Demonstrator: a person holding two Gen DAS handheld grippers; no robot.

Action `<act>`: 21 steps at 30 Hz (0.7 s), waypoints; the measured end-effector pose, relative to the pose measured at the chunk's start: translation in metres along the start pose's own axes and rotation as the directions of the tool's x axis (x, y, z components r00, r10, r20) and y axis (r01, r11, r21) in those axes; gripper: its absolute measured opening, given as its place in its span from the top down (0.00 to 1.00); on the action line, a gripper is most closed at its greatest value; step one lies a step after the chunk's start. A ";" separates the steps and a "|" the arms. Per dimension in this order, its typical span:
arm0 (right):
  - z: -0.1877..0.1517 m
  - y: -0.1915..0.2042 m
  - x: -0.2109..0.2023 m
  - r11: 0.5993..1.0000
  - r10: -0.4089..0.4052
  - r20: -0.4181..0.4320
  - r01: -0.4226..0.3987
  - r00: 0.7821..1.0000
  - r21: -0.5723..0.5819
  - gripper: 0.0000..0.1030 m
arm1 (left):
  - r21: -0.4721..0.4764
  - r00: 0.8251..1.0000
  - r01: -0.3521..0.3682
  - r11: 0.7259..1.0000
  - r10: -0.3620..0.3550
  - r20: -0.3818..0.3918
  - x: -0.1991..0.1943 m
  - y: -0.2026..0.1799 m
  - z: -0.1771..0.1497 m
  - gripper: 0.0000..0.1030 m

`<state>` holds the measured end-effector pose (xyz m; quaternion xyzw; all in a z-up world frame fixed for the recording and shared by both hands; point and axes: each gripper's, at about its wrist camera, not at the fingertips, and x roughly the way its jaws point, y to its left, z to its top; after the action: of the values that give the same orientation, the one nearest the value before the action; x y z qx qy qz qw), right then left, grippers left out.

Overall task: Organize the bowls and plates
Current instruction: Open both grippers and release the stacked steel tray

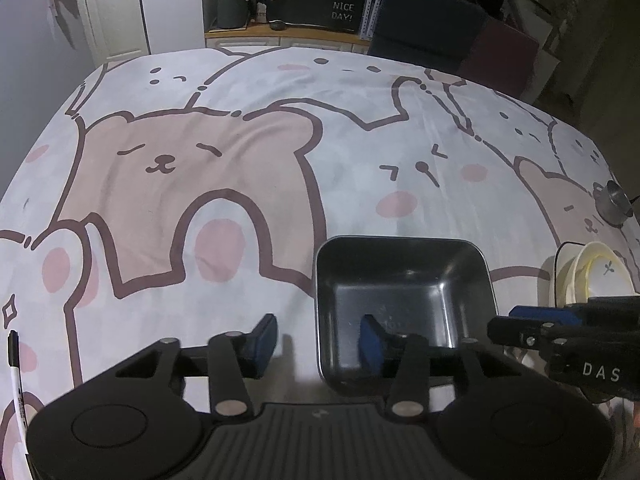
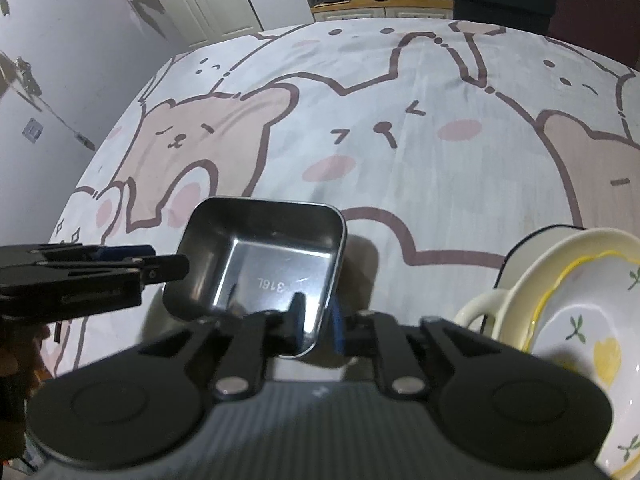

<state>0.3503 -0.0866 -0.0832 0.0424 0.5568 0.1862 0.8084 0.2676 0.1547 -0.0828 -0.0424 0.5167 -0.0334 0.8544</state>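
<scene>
A square steel bowl (image 1: 404, 288) sits on the bear-print tablecloth; it also shows in the right wrist view (image 2: 264, 264), stamped 316L. My right gripper (image 2: 318, 326) is shut on the bowl's near right wall, one finger inside and one outside. My left gripper (image 1: 316, 340) is open, straddling the bowl's near left wall without squeezing it. A stack of cream bowls and plates with yellow flower print (image 2: 580, 320) stands upright at the right, also in the left wrist view (image 1: 596, 276).
A marker pen (image 1: 16, 376) lies at the table's left edge. A small metal lidded pot (image 1: 616, 200) sits at the far right. Chairs (image 1: 432, 36) stand behind the table's far edge. The tablecloth (image 1: 240, 160) spreads wide ahead.
</scene>
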 end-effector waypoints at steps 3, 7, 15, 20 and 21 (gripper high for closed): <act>-0.001 0.000 -0.001 1.000 0.000 0.005 0.000 1.000 -0.002 0.59 | 0.002 1.000 0.002 1.000 -0.002 -0.002 -0.002 0.000 -0.001 0.48; -0.002 0.001 -0.005 1.000 0.006 0.017 -0.006 1.000 -0.009 0.44 | 0.002 1.000 -0.004 1.000 0.004 -0.002 -0.006 0.000 -0.003 0.41; -0.005 0.000 -0.016 1.000 0.005 0.061 -0.003 0.998 -0.029 0.11 | -0.005 1.000 -0.020 1.000 0.020 0.017 -0.017 0.003 -0.007 0.09; -0.007 -0.002 -0.024 0.998 -0.012 0.084 0.016 0.996 -0.054 0.00 | 0.011 0.999 -0.040 0.999 0.040 0.027 -0.023 -0.002 -0.004 0.00; -0.007 -0.003 -0.026 0.998 -0.014 0.090 0.019 0.996 -0.058 0.00 | 0.015 0.999 -0.044 0.999 0.044 0.032 -0.024 -0.004 -0.003 0.00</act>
<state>0.3363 -0.0991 -0.0635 0.0225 0.5146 0.1937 0.8350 0.2539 0.1531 -0.0621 -0.0249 0.5039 -0.0180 0.8632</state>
